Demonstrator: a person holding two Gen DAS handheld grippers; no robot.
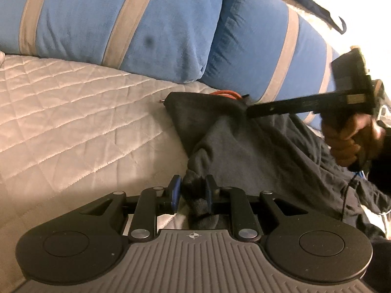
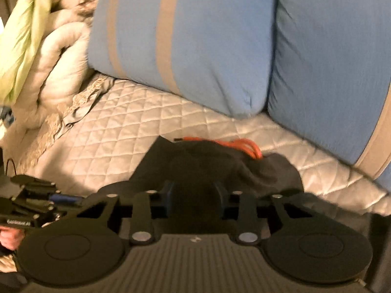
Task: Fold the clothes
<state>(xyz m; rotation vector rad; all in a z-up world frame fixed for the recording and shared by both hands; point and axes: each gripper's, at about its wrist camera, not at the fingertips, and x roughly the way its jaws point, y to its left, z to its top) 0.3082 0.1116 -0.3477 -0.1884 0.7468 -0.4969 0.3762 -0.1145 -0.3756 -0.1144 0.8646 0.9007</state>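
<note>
A dark grey garment (image 1: 244,151) with an orange drawstring (image 1: 227,95) lies crumpled on the quilted bedspread (image 1: 61,109). In the left wrist view my left gripper (image 1: 193,191) is shut on a bunched edge of it near the bed's front. My right gripper (image 1: 250,112), held by a hand (image 1: 347,141), meets the garment's far edge beside the drawstring. The right wrist view is blurred. There my right gripper (image 2: 195,195) holds a thick hump of the garment (image 2: 268,171) between its fingers, just short of the drawstring (image 2: 239,146). My left gripper (image 2: 73,199) shows at the lower left.
Two blue pillows with beige stripes (image 1: 122,24) (image 2: 195,36) lean behind the garment. A crumpled beige comforter (image 2: 56,56) and a light green cloth (image 2: 22,36) are piled at the far left. More dark clothing (image 1: 312,2) lies beyond the right pillow.
</note>
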